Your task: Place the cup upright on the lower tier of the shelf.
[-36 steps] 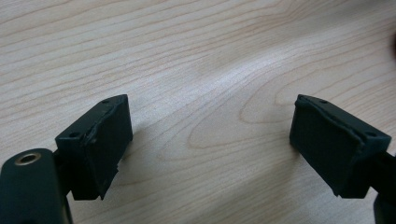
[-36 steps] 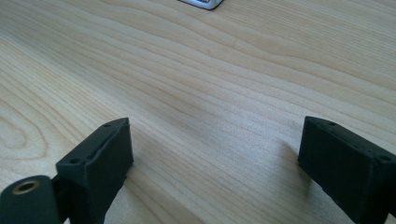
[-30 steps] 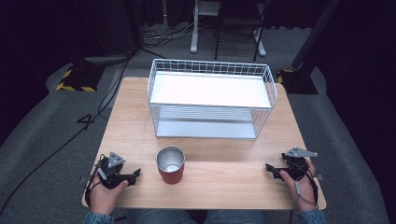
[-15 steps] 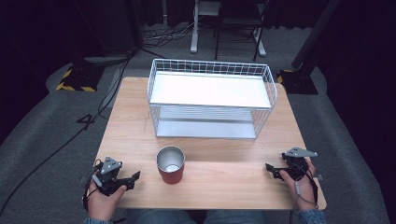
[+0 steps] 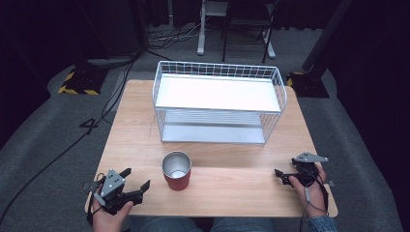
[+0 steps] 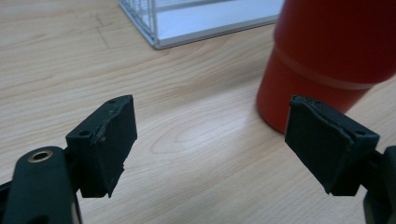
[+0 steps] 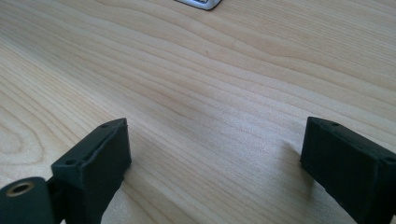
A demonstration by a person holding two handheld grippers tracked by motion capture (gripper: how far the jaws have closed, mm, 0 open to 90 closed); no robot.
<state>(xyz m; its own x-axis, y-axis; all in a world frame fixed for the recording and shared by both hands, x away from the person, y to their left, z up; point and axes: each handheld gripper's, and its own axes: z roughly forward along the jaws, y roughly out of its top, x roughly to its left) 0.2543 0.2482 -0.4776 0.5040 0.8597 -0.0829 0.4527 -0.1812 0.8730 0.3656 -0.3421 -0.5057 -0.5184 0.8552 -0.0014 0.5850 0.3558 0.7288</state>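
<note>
A red cup (image 5: 176, 172) with a shiny metal inside stands upright near the table's front middle. My left gripper (image 5: 136, 178) rests at the near left corner, open, with its jaws pointing right toward the cup. In the left gripper view it (image 6: 210, 135) holds nothing, and the red cup (image 6: 336, 51) rises just beyond the right jaw, apart from it. My right gripper (image 5: 283, 176) lies near the front right edge, open and pointing left. In the right gripper view its jaws (image 7: 215, 154) stand wide apart over bare wood.
A white wire two-tier basket rack (image 5: 220, 101) stands on the far half of the wooden table (image 5: 241, 188); its corner (image 6: 187, 23) lies ahead of the left gripper. Dark floor, cables and chair legs surround the table.
My left gripper has drifted slightly back toward the table's near left edge. The right gripper and the cup have not moved.
</note>
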